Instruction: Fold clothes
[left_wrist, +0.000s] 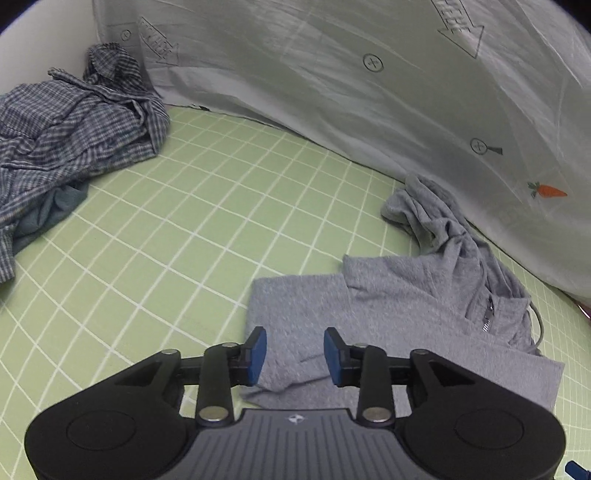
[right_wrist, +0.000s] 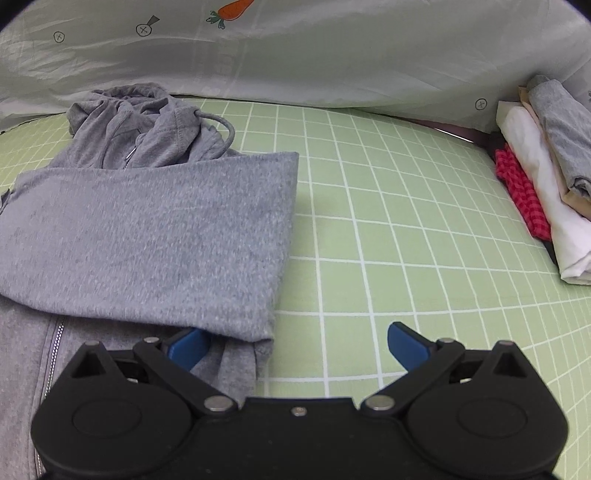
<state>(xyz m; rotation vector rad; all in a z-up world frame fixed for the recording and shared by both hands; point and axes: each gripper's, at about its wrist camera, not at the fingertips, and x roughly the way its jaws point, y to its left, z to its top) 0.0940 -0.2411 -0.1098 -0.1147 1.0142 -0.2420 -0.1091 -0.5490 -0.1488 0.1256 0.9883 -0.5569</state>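
A grey zip hoodie lies partly folded on the green checked sheet, its hood bunched toward the pale duvet. My left gripper hovers over the hoodie's near left corner, its blue pads apart and nothing pinched between them. In the right wrist view the hoodie shows a part folded across the body, with the zip at the lower left. My right gripper stands wide open at that fold's near right corner. The cloth's hem hides the tip of its left finger, and the right finger is over bare sheet.
A crumpled blue plaid shirt lies heaped at the far left. A pale duvet with carrot prints runs along the back. A stack of folded clothes sits at the right edge of the sheet.
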